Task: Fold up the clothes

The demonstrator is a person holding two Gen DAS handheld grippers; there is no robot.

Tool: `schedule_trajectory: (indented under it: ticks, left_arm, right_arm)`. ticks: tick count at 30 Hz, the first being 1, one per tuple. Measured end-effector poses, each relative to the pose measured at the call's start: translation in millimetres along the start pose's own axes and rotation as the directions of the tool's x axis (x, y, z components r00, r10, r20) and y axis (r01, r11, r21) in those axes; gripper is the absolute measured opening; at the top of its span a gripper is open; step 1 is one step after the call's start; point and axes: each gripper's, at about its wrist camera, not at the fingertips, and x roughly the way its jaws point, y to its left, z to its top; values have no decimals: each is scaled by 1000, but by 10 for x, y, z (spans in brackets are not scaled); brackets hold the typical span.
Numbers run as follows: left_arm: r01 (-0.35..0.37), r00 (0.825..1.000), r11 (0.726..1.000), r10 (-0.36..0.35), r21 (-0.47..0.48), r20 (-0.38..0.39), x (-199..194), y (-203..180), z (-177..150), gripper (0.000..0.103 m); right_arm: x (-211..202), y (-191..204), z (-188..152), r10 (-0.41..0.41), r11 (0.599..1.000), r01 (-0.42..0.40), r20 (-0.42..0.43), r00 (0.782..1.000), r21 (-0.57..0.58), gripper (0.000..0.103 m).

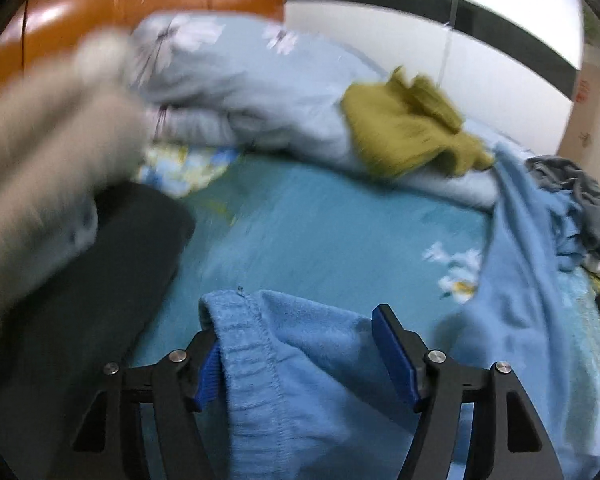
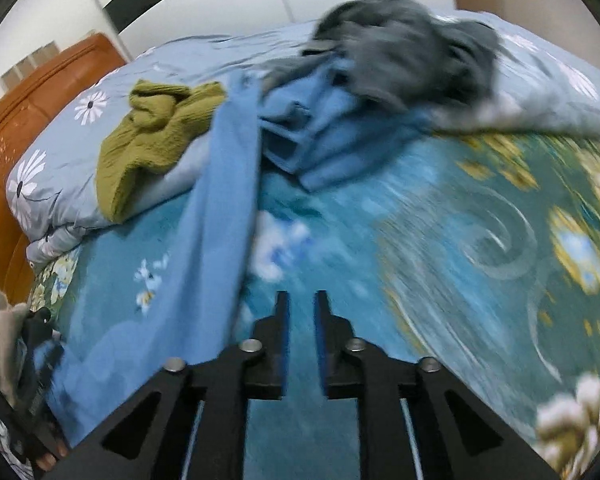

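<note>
The blue fleece garment [image 1: 300, 380] lay stretched along the near part of the teal bedsheet [image 1: 320, 220], its ribbed hem between the wide-apart jaws of the left gripper [image 1: 296, 344], unpressed. The right gripper [image 2: 301, 320] hovered narrowly parted, empty. No fold looked finished; the olive garment [image 2: 152, 132] and grey garment [image 2: 404, 48] lay crumpled on the far side.
</note>
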Motion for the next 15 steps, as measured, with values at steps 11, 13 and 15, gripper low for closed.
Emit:
schedule_trajectory:
  ticks: [11,13,15]
  left_arm:
    - [55,998,996,-58,-69,-33,159,161,-99,71]
    - [70,997,994,-73,-86,-30,155,190,-94,71]
    - [69,997,994,-71,-85,-28,151,186,-116,71]
  right_arm:
    - [951,336,962,-60,997,60,-6,998,53,24]
    - [1058,369,1079,-90,994,91,-7,996,62,24]
    - [1130,392,1169,-91,992,92,-10,996,88,24]
